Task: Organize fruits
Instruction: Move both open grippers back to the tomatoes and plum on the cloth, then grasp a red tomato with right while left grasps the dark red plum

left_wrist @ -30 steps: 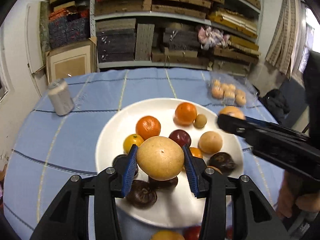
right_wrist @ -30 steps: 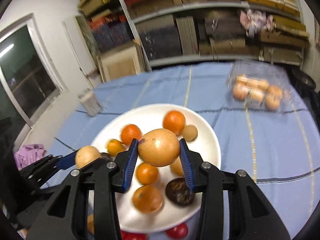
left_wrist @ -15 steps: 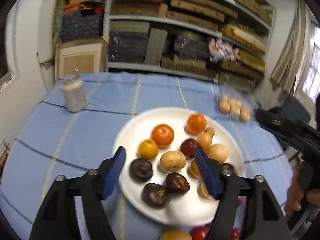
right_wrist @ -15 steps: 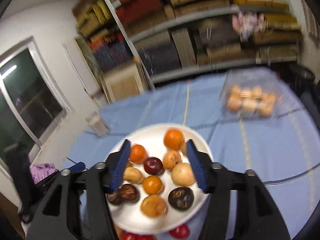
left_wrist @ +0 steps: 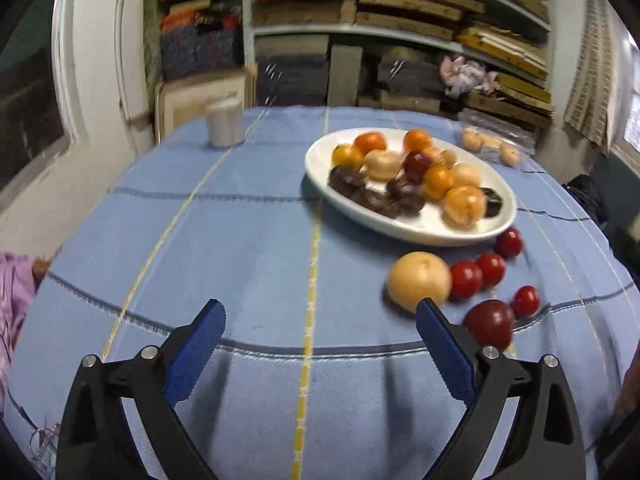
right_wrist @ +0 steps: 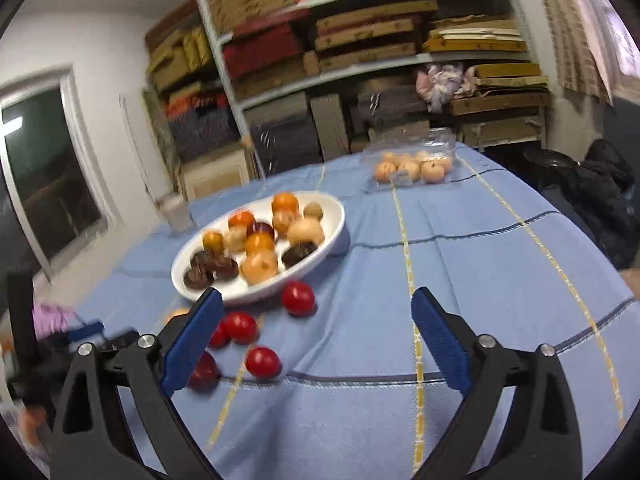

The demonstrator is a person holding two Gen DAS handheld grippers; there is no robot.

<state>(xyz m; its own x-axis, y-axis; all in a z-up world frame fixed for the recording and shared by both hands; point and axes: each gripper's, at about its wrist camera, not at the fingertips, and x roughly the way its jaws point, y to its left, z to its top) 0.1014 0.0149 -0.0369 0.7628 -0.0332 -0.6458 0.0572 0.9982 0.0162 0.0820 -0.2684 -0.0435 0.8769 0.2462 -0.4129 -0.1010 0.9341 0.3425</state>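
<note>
Both tools' jaws have just been opening and now gape wide with nothing between them: the left tool (left_wrist: 318, 326) and right tool (right_wrist: 316, 314). Loose fruit, a pale round one (left_wrist: 419, 281) and red ones (right_wrist: 297, 298), waits just beside the plate (left_wrist: 316, 160), probably next to be gathered.

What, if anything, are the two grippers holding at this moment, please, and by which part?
Nothing. The left gripper and right gripper have just been opening; both stand wide over bare blue tablecloth, nothing between their pads.
</note>
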